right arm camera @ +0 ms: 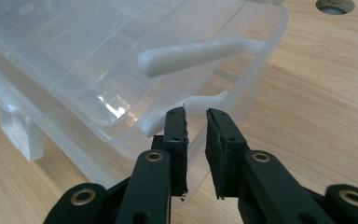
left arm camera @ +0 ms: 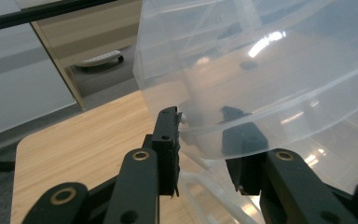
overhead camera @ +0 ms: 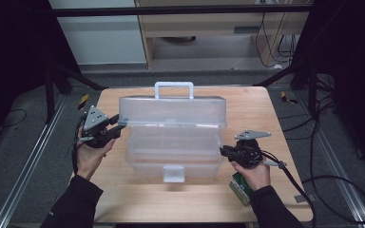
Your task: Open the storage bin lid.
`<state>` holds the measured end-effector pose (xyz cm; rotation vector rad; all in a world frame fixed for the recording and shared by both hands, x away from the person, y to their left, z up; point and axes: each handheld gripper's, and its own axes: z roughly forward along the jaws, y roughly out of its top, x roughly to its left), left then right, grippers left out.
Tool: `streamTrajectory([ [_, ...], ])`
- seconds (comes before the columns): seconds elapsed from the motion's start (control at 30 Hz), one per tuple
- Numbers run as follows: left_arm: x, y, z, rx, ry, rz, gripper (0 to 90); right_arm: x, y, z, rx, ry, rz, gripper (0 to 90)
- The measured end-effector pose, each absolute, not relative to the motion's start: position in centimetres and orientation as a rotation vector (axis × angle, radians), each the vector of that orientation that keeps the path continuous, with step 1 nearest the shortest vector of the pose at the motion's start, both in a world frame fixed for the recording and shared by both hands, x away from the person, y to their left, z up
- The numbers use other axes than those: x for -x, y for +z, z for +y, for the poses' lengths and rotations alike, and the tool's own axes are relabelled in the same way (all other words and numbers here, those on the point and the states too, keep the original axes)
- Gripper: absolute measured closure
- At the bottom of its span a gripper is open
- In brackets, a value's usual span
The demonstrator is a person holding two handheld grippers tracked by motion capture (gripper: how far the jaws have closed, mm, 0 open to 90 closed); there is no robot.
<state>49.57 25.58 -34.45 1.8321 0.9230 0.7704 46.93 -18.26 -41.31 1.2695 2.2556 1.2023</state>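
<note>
A clear plastic toolbox (overhead camera: 173, 156) stands on the wooden table (overhead camera: 261, 109), its lid (overhead camera: 171, 110) raised and tipped back, with a white handle (overhead camera: 173, 89) on top. My left gripper (overhead camera: 122, 124) is at the lid's left corner. In the left gripper view the lid (left arm camera: 261, 70) has its rounded corner between the jaws of the left gripper (left arm camera: 203, 121), one jaw outside it and one showing through the plastic. My right gripper (overhead camera: 223, 151) is at the box's right end. There the right gripper (right arm camera: 196, 116) has its jaws a narrow gap apart beside a white hinge arm (right arm camera: 200, 53), with nothing between them.
A white latch (overhead camera: 173, 174) hangs at the box's front. A green carton (overhead camera: 240, 188) lies under the right hand near the table's front right edge. A round hole (right arm camera: 334, 4) is in the tabletop past the box. Black frame posts and cables surround the table.
</note>
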Motion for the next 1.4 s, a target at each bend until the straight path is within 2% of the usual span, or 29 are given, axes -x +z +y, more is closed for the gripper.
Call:
streamTrajectory([
  [1.4,-53.7,-31.6,24.5,-1.783,0.84,1.022,75.7,-46.9,-41.4,-18.2,-1.275,1.197,2.256,77.8],
])
